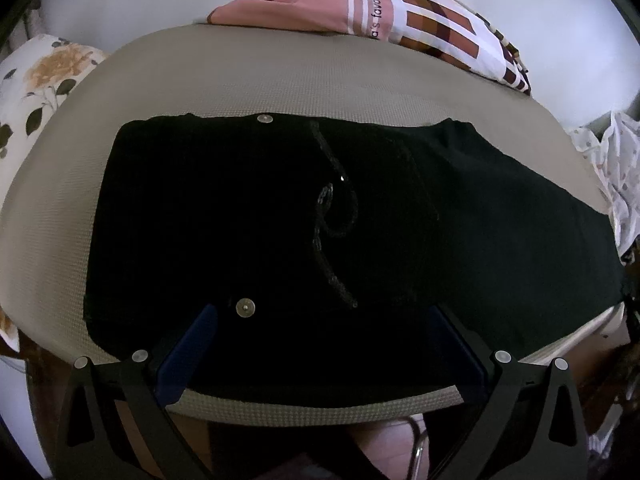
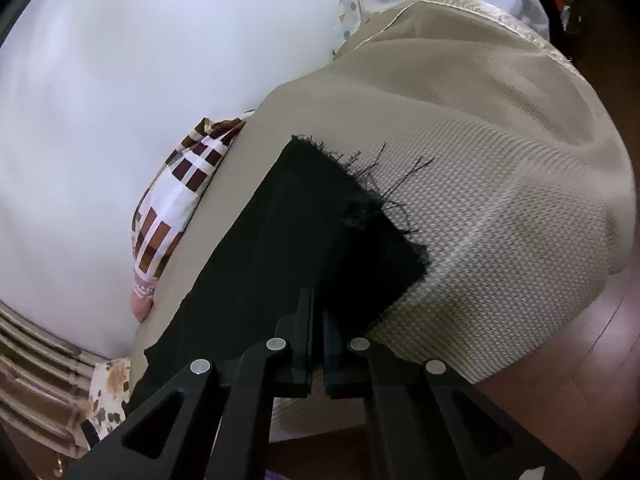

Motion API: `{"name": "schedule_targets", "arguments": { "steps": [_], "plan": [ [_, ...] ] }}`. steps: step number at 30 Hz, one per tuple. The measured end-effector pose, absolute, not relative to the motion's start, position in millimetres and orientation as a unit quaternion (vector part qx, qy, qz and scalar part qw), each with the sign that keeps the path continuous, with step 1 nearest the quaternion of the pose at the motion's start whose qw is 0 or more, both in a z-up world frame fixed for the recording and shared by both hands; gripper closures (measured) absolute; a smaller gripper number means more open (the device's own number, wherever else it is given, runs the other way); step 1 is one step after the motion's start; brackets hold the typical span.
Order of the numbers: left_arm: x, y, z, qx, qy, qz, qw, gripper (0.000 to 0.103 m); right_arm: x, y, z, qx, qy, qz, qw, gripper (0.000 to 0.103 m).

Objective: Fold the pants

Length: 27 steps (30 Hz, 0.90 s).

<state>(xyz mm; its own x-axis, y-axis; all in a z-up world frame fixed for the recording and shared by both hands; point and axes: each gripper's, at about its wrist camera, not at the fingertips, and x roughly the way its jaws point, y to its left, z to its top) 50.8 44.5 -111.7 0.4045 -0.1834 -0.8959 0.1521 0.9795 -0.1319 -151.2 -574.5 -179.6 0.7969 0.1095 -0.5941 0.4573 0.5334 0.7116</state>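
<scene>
- One pair of black pants (image 1: 280, 216), spread flat on one beige textured mattress (image 1: 240, 80).
- Two metal snaps on the pants: one at the far edge (image 1: 264, 119), one at the near edge (image 1: 245, 307).
- One black drawstring cord (image 1: 334, 216) looping across the middle; it may be two ends of a single cord, as the dark cloth hides its run.
- One frayed leg hem (image 2: 360, 184), with several loose threads.
- Two grippers: the left gripper (image 1: 320, 344), its two fingers spread wide, and the right gripper (image 2: 318, 340), its two fingers drawn close together over the pants' edge.
- One checked brown-and-white pillow (image 1: 452, 28).
- One pink garment (image 1: 280, 12).
- One floral cushion (image 1: 48, 76).
- One dotted white cloth (image 1: 616, 176).
</scene>
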Motion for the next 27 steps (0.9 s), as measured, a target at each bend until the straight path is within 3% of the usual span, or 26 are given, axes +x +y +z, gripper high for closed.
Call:
{"name": "schedule_targets", "arguments": {
  "steps": [11,13,18,20,22,27],
  "plan": [
    [48.0,49.0,-101.9,-0.004,0.521,-0.111,0.846,0.000,-169.9,-595.1,-196.0,0.552,0.260,-0.117,0.784,0.100],
    [41.6,63.1,-79.6,-0.022,0.488,-0.110,0.866,0.000,-182.3,-601.8,-185.7,0.538,0.253,-0.159,0.788,0.090],
    [38.6,118.9,-54.1,-0.056,0.471,-0.077,0.877,0.000,-176.9,-587.8,-131.4,0.496,0.218,-0.127,0.831,0.088],
    [38.1,147.5,-60.7,-0.077,0.487,-0.057,0.868,0.000,-149.9,-561.2,-110.9,0.479,0.218,-0.055,0.848,0.079],
    [34.2,175.8,-73.6,-0.115,0.508,-0.041,0.852,0.000,-110.7,-517.9,-95.2,0.455,0.238,0.035,0.858,0.052],
    [16.5,224.8,-103.5,-0.203,0.540,-0.031,0.816,0.000,-24.9,-389.2,-85.8,0.368,0.322,0.200,0.849,0.050]
  ]
}}
